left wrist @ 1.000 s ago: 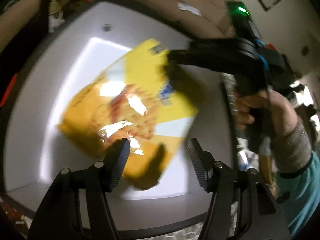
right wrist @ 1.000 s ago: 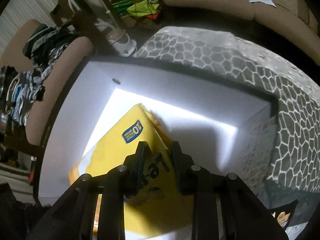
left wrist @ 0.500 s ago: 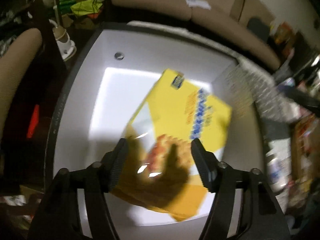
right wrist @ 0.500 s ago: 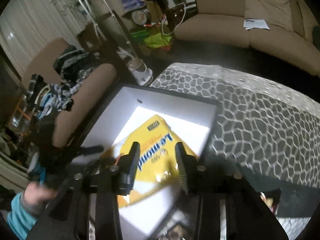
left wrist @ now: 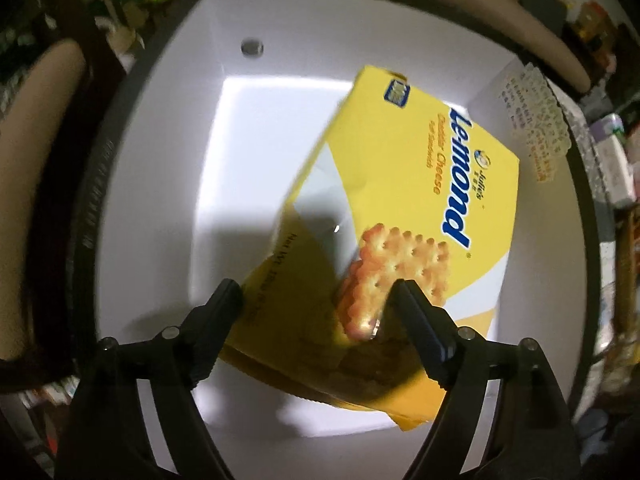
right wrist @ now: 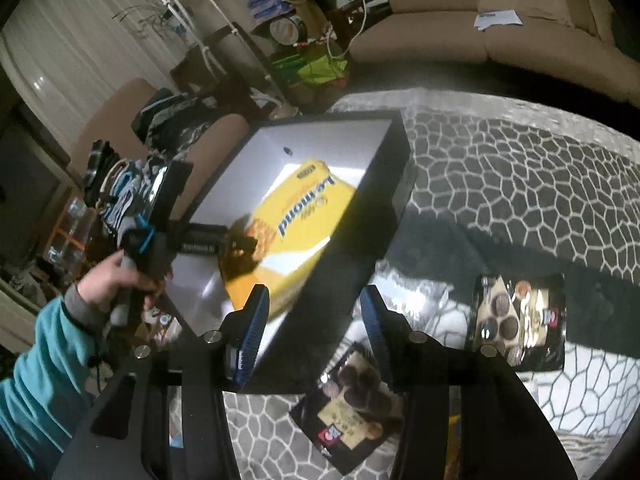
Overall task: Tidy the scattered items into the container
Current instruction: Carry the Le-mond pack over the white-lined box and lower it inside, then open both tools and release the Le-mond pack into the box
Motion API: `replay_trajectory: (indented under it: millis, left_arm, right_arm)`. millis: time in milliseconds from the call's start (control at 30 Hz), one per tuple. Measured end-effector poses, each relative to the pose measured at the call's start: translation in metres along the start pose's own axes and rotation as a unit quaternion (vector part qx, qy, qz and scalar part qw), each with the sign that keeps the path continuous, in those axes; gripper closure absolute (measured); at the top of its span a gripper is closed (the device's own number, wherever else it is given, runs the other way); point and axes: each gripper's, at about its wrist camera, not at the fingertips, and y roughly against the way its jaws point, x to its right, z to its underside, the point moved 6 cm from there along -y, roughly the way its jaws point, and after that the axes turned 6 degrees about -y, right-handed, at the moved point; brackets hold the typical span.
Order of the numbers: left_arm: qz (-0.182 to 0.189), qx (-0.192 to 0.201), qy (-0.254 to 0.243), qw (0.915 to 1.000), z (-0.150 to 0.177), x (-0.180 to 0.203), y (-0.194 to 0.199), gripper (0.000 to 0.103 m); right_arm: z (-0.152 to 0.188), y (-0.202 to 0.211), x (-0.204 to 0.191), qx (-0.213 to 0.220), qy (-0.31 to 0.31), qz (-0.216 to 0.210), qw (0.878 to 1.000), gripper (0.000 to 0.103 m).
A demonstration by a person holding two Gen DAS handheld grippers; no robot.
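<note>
A grey cloth [right wrist: 500,184] with a pale cracked-stone pattern covers the surface, and the black bin [right wrist: 384,216] with white inner walls sits on it at about 10 o'clock from the right claw [right wrist: 314,324]. Brown sofas [right wrist: 500,40] curve round the far side of the room, with a heap of clothes [right wrist: 132,176] on a chair at 9 o'clock and clutter by the curtain.

The yellow cracker box [left wrist: 400,216] lies tilted inside the bin, one end propped toward the wall. The left claw [left wrist: 316,296] hangs right over it, jaws opening, the box's near corner between the fingers but the pads not pressing it. The right claw is opening too, with nothing between its jaws.

Motion blurs the room's edges, and the print on a paper [left wrist: 532,120] at the bin's rim at 2 o'clock cannot be read.

Only the right view shows the hand [right wrist: 116,276] and teal sleeve [right wrist: 44,368] on the left tool, and two dark biscuit packs on the cloth: one [right wrist: 352,408] below the right claw, one [right wrist: 520,320] at 3 o'clock. Only the left view shows a small round fitting [left wrist: 252,46] on the bin's far wall clearly.
</note>
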Motion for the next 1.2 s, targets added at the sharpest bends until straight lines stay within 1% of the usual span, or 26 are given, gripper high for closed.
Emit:
replay_trajectory:
  millis: [100,167,367,467,500,567,633,667,767,833,933,1000,1067,1133,1167,1200]
  left_arm:
    - [0.011,-0.015,0.001,0.9998,0.002,0.008,0.000,0.023]
    - [0.027,-0.021,-0.001,0.9994,0.007,0.019,0.002,0.023]
    - [0.053,-0.018,-0.022,0.9982,0.021,0.056,0.005,0.023]
    - [0.074,-0.016,-0.034,0.9966,0.027,0.079,0.008,0.023]
    - [0.077,-0.017,-0.042,0.9960,0.029,0.087,0.009,0.023]
    - [0.056,-0.017,-0.057,0.9967,0.029,0.096,0.014,0.023]
    - [0.062,-0.015,-0.051,0.9967,0.028,0.093,0.016,0.023]
    - [0.065,-0.007,-0.043,0.9969,0.026,0.090,0.020,0.023]
    - [0.068,0.043,-0.021,0.9966,0.015,0.071,0.033,0.023]
    - [0.061,0.064,-0.010,0.9961,-0.003,0.056,0.037,0.022]
    - [0.067,0.083,-0.002,0.9943,-0.012,0.046,0.038,0.020]
    - [0.059,0.085,-0.012,0.9945,-0.012,0.046,0.038,0.018]
    - [0.049,0.078,-0.032,0.9952,-0.010,0.050,0.034,0.012]
    - [0.042,0.065,-0.045,0.9960,-0.005,0.053,0.027,0.002]
    - [0.041,0.060,-0.050,0.9961,-0.003,0.052,0.025,0.000]
    - [0.043,0.057,-0.056,0.9959,0.001,0.049,0.025,0.000]
  right_arm:
    - [0.003,0.001,0.003,-0.003,-0.002,-0.001,1.000,0.054]
    - [-0.001,0.002,0.002,0.000,-0.002,0.000,1.000,0.054]
    - [-0.018,-0.001,-0.003,0.006,0.002,0.006,1.000,0.054]
    - [-0.034,-0.008,-0.013,0.003,0.017,0.017,1.000,0.054]
    - [-0.040,-0.012,-0.015,0.001,0.022,0.022,1.000,0.054]
    - [-0.061,-0.022,-0.022,-0.005,0.034,0.035,0.999,0.054]
    - [-0.090,-0.040,-0.031,-0.011,0.038,0.055,0.998,0.054]
    - [-0.101,-0.050,-0.034,-0.015,0.040,0.062,0.997,0.054]
    - [-0.128,-0.089,-0.037,-0.045,0.026,0.082,0.995,0.054]
    - [-0.140,-0.118,-0.032,-0.062,0.002,0.093,0.994,0.054]
    - [-0.150,-0.153,-0.020,-0.082,-0.031,0.099,0.991,0.054]
    - [-0.153,-0.170,-0.012,-0.088,-0.039,0.115,0.989,0.054]
    - [-0.153,-0.184,-0.009,-0.098,-0.039,0.126,0.986,0.054]
    - [-0.154,-0.194,-0.008,-0.101,-0.032,0.130,0.986,0.051]
    - [-0.154,-0.197,-0.010,-0.102,-0.030,0.126,0.986,0.042]
    - [-0.153,-0.201,-0.012,-0.104,-0.029,0.121,0.987,0.033]
